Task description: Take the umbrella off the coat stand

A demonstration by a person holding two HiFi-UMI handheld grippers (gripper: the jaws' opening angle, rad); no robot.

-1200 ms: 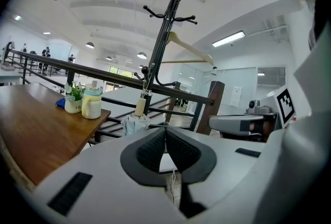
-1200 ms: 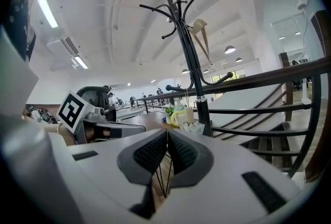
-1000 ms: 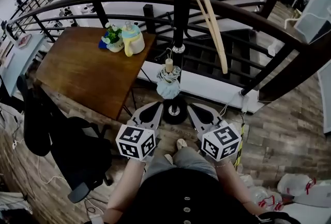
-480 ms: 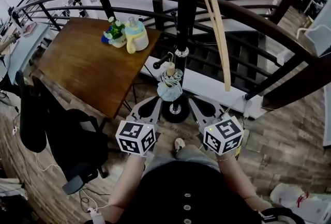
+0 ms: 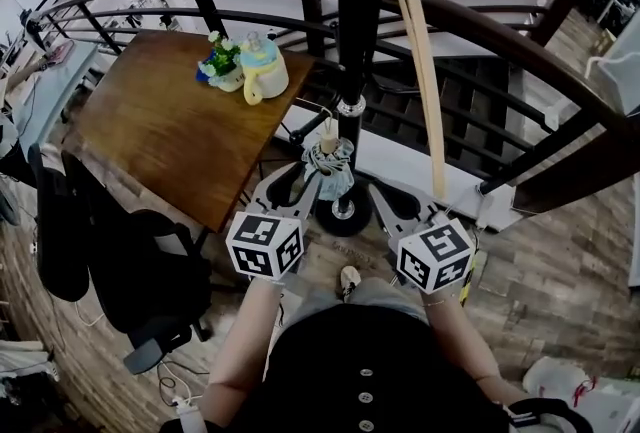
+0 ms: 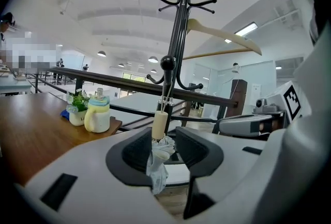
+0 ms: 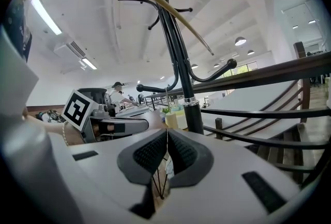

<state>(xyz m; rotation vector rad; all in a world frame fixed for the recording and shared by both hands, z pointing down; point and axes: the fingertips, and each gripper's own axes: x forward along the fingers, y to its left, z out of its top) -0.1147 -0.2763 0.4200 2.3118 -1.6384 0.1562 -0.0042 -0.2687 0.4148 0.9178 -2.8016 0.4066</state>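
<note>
**Operator:** Which step am I at?

**Guide:** You are at the grasp. Your left gripper (image 6: 164,146) has just been opening its jaws. They stand apart now, with the umbrella (image 6: 158,158) between them. Its pale handle (image 6: 160,124) rises just above the jaws, and the folded cloth hangs nearer to the left pad. I judge that the pads do not press it yet. The umbrella hangs from a hook (image 6: 166,62) of the coat stand (image 5: 352,41), straight ahead of this gripper.

**Operator:** And my right gripper?

**Guide:** Your right gripper (image 7: 166,153) is clenched, with its jaws together. It is a little to the right of the umbrella, and I see nothing held in it.

**Operator:** What comes next?

**Guide:** I think you must close the left jaws on the umbrella, then lift it until its loop clears the hook.

**Operator:** Is anything unclear?

**Guide:** The loop is very thin, so I cannot tell how it sits on the hook. The lower end of the umbrella is hidden behind the body of your left gripper.
</note>
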